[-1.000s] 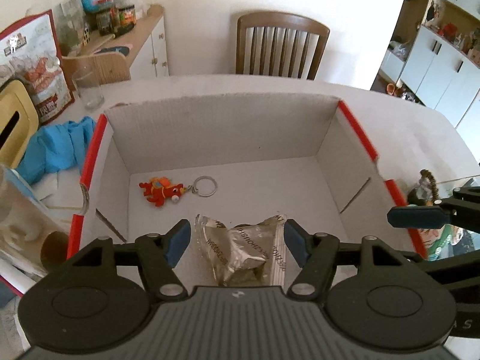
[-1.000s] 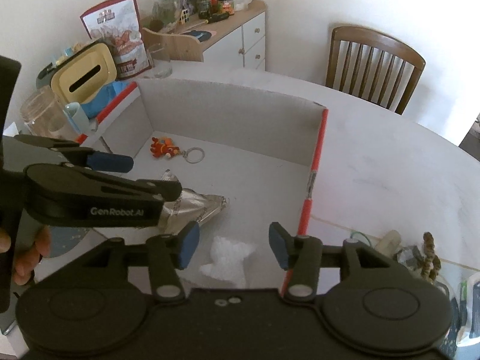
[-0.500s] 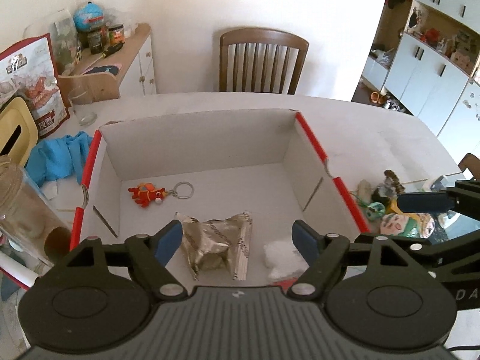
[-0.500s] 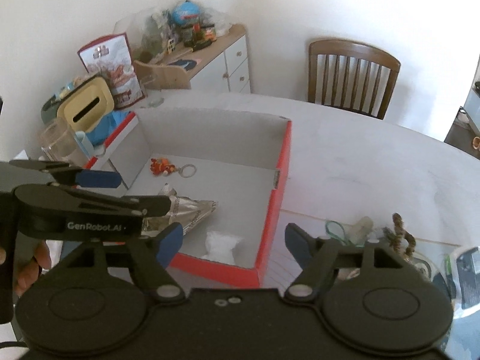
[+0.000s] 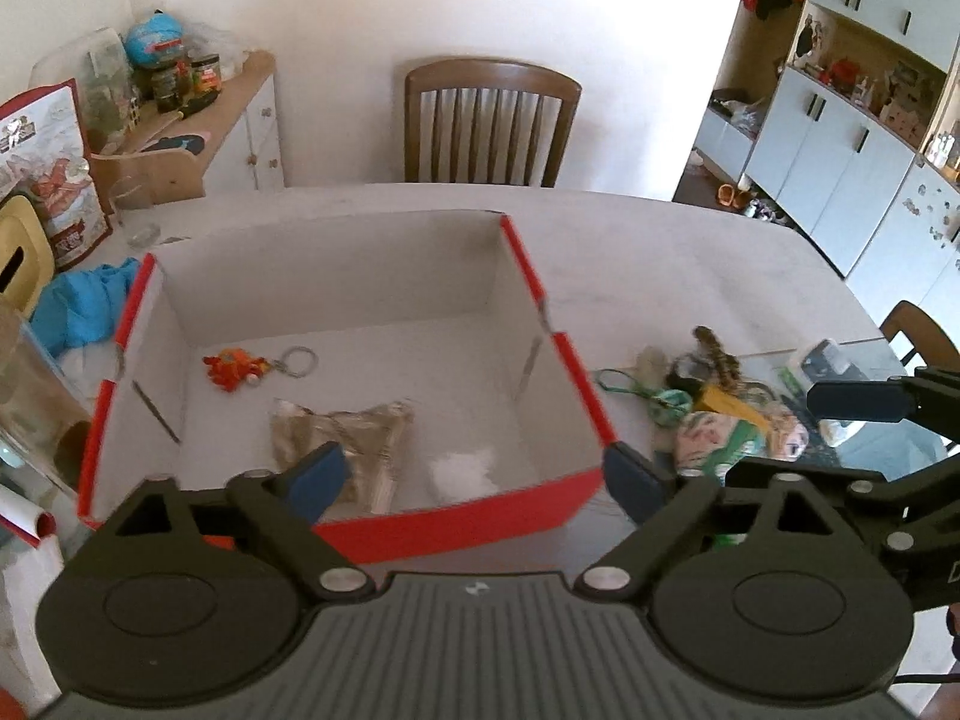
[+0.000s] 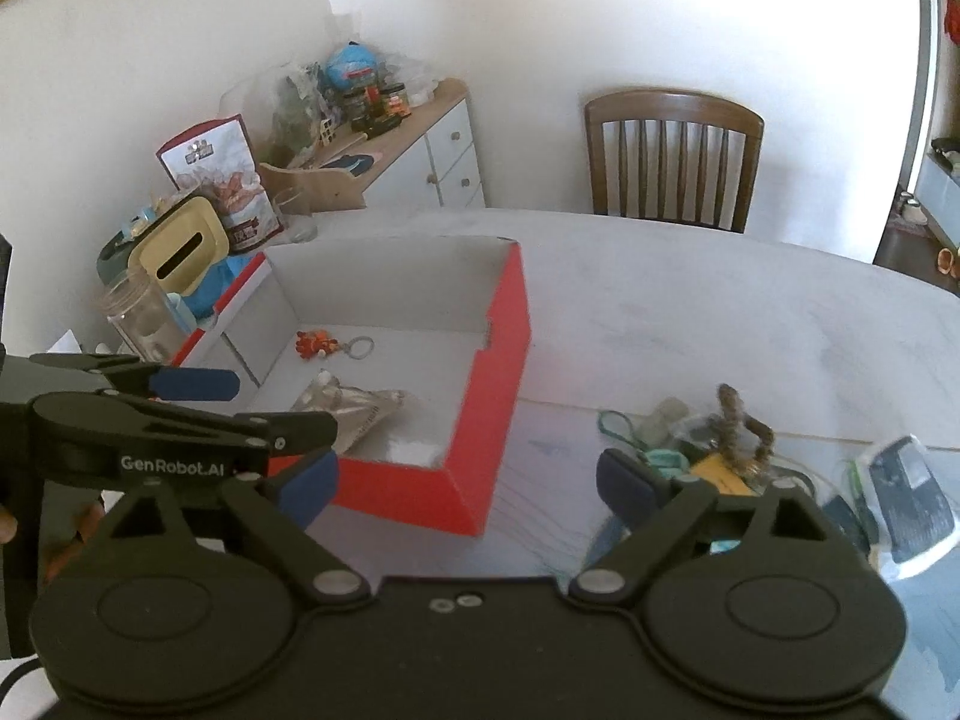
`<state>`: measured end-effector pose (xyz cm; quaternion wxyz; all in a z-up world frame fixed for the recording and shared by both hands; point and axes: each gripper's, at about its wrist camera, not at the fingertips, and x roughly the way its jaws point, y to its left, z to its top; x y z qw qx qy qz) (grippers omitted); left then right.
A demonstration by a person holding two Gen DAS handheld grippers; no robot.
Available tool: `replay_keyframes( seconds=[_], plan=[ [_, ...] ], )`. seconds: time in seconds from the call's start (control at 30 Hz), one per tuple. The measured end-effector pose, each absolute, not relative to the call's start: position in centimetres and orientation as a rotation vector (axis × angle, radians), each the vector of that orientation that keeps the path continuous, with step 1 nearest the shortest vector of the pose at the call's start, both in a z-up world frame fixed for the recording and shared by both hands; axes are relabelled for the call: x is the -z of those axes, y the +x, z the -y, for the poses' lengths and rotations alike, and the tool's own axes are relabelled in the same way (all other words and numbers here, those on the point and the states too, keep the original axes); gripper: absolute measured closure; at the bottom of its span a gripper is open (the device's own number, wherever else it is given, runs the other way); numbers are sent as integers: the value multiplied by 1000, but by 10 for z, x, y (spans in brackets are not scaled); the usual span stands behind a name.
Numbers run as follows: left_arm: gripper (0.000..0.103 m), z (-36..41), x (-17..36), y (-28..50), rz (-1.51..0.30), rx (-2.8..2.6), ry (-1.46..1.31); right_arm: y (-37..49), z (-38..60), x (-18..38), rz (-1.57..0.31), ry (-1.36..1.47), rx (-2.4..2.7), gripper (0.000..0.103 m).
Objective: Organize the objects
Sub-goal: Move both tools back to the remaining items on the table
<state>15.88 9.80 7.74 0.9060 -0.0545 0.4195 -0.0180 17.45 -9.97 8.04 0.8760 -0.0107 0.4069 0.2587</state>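
A red cardboard box (image 5: 456, 519) (image 6: 480, 420) with a white inside sits on the white table. In it lie an orange keychain toy (image 5: 231, 367) (image 6: 313, 343), a silver foil packet (image 5: 342, 429) (image 6: 354, 405) and a white wad (image 5: 462, 471) (image 6: 414, 451). A pile of small items (image 5: 714, 408) (image 6: 714, 444) lies on the table right of the box. My left gripper (image 5: 474, 477) is open and empty above the box's near wall. My right gripper (image 6: 465, 483) is open and empty, near the box's right corner.
A wooden chair (image 5: 489, 120) stands at the table's far side. A jar (image 6: 141, 318), blue cloth (image 5: 84, 306), yellow container (image 6: 180, 249) and snack bag (image 6: 225, 180) crowd the table left of the box. A dark device (image 6: 912, 483) lies at far right.
Both grippers have pulled back and up from inside the box, and both jaws have opened wider. The right one left the white wad in the box; the pile at right came into view.
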Motion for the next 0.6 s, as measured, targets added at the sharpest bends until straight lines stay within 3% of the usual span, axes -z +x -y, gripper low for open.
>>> replay_keyframes(
  seconds=[0.6],
  plan=[
    [0,3,-73,168,-835,82,-162,176,220,-66,-850,14,-455,3]
  ],
)
